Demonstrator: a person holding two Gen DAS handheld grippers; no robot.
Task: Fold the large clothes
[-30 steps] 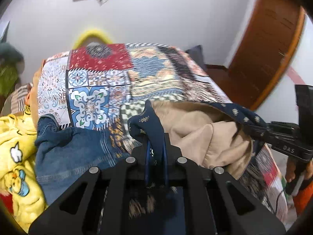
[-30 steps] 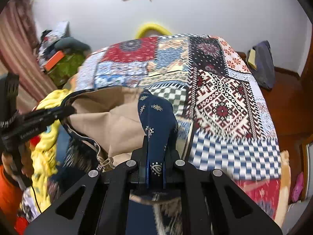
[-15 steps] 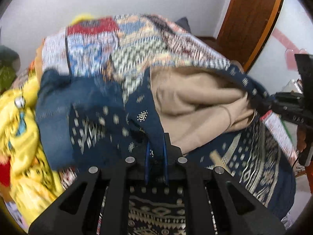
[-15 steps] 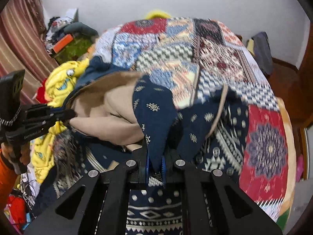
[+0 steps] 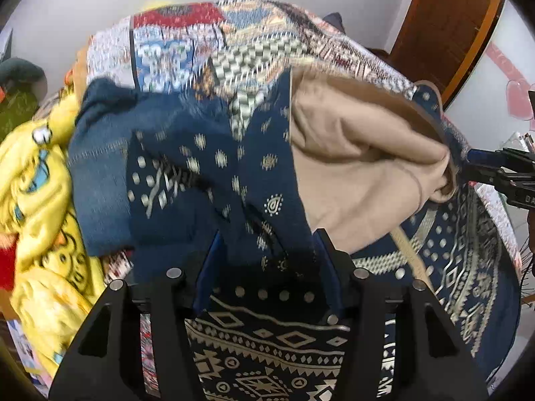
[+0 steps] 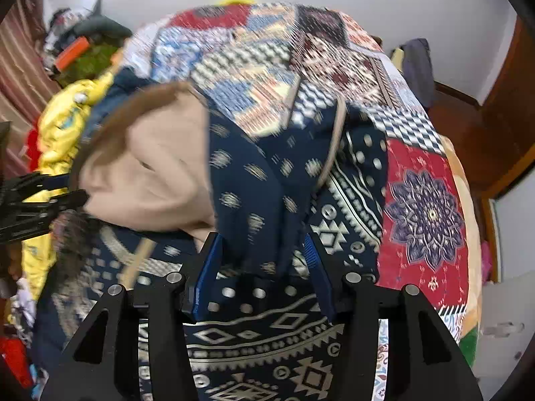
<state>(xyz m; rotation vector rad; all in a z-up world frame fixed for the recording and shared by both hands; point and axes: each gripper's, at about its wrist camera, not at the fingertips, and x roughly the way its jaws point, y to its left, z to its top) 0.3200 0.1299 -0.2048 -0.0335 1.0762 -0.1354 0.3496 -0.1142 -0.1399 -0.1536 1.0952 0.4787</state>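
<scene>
A large navy garment (image 5: 267,173) with white geometric print and beige lining (image 5: 361,173) lies on the patchwork bedspread (image 5: 200,43). Its upper part is folded down over the lower part, lining side up. My left gripper (image 5: 269,234) has its jaws opening, and a navy fold hangs loose between the blue pads without being pressed. In the right wrist view my right gripper (image 6: 260,237) is opening the same way over another fold of the garment (image 6: 247,180). Each gripper also shows in the other's view: the right gripper (image 5: 501,173) and the left gripper (image 6: 43,197).
Blue jeans (image 5: 97,180) and a yellow cartoon blanket (image 5: 36,200) are piled left of the garment. A wooden door (image 5: 444,20) stands at the far right. A dark bag (image 6: 418,63) leans by the wall beyond the bed. Clutter (image 6: 77,46) fills the far left corner.
Both grippers carried the garment's upper edge towards me and down, folding it over the lower part. Their jaws, shut on the fabric before, now stand apart with the folds loose.
</scene>
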